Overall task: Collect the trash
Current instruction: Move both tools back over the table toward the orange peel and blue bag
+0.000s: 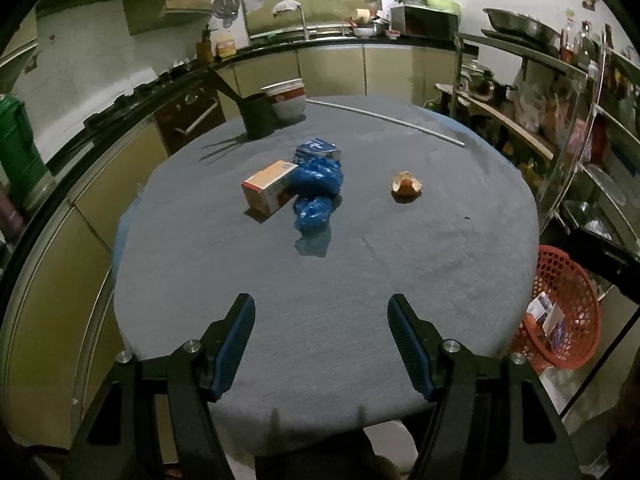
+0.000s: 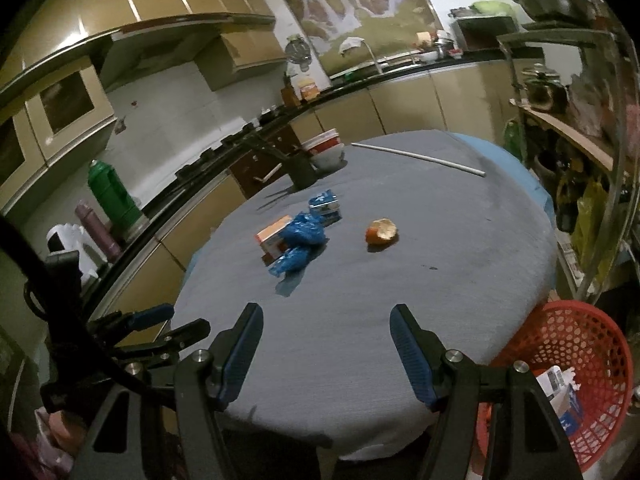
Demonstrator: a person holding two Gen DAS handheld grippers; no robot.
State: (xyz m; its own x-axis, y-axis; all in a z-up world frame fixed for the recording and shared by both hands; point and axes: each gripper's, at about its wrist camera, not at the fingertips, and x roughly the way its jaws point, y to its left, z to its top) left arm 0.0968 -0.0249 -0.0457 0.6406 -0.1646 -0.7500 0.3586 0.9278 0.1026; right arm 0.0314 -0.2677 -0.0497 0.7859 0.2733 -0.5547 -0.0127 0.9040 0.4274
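The basket [image 2: 568, 364] was cut by the right edge; box labels [image 1: 269, 186] inside and on the bench were unreadable.

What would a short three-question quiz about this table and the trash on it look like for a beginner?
1. True or false: the orange peel touches the blue plastic bag.
2. Which holds trash already? A) red basket B) stacked bowls C) dark dustpan
3. Fill in: both grippers, left gripper and right gripper, hold ____ between their fingers.

Key: 1 false, they lie apart. 2 A. 3 nothing.
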